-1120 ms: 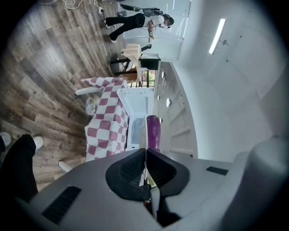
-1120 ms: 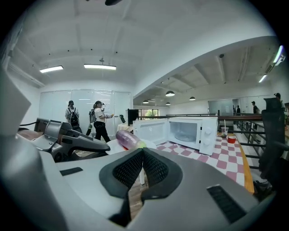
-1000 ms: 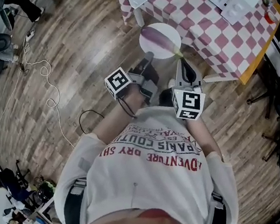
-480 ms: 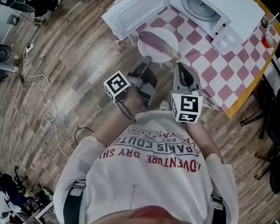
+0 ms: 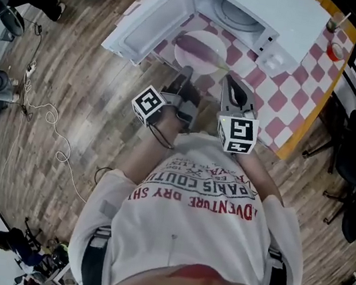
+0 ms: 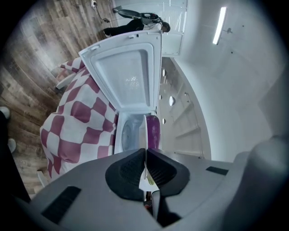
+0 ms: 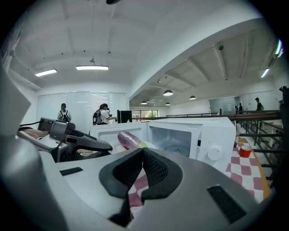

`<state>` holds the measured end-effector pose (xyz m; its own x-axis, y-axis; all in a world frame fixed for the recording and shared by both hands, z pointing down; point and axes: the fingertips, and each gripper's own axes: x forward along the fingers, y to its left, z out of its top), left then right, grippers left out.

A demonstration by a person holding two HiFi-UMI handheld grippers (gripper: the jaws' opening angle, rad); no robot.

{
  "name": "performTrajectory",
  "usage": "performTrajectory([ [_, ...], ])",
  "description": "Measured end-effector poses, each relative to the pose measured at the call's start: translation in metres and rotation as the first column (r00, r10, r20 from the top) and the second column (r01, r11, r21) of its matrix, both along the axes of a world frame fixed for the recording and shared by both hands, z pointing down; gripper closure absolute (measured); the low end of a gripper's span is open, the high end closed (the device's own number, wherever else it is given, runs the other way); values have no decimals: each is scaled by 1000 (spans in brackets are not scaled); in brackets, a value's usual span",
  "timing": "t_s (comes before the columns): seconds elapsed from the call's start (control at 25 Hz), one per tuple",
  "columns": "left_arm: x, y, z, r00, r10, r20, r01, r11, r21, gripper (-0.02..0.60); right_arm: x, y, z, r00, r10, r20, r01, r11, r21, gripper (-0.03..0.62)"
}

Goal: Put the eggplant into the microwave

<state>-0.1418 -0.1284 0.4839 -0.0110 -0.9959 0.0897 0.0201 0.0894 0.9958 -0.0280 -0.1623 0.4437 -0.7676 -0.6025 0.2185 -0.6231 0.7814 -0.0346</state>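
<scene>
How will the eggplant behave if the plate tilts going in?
The eggplant looks smooth, glossy and rounded, lying loose on the plate, so it would probably roll or slide on a tilt. The left gripper pinches only the thin rim, so the plate may well sag or wobble.

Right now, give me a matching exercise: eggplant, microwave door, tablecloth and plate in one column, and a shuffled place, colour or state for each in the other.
Column one:
1. eggplant
2. microwave door
3. tablecloth
4. plate

Column two:
A. swung open
B. pinched at its rim by the left tool
C. lying on the plate
D. pink-and-white checks

Pairs: 1-C, 2-A, 3-D, 4-B.
</scene>
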Motion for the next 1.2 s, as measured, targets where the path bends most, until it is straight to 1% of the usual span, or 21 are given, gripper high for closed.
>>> performTrajectory([
  [0.2,2,-34,4,998,54,-12,-54,998,-16,550,3,-27,0,998,68,13,-68,998,-8,568],
  [0.44,-6,-86,1,987,164,-7,-164,986,-23,550,-6,-65,-4,986,163,19,-163,987,-13,568],
  [0.56,-12,-110,5,974,227,2,-227,973,-32,549,-8,-83,0,975,220,10,-220,975,-25,568],
  [0.76,-21,-142,19,951,310,-16,-311,949,-47,549,-10,-110,20,946,323,-15,-323,944,-65,568],
  [0.92,-30,-161,28,933,360,-27,-361,932,-46,549,-18,-124,30,925,376,-52,-379,923,-64,568],
  [1.04,-33,-173,37,917,398,-23,-399,916,-48,549,-20,-133,39,901,423,-97,-430,901,-57,568],
  [1.2,-33,-183,52,896,443,-16,-443,895,-60,549,-28,-138,43,885,452,-109,-460,886,-57,568],
])
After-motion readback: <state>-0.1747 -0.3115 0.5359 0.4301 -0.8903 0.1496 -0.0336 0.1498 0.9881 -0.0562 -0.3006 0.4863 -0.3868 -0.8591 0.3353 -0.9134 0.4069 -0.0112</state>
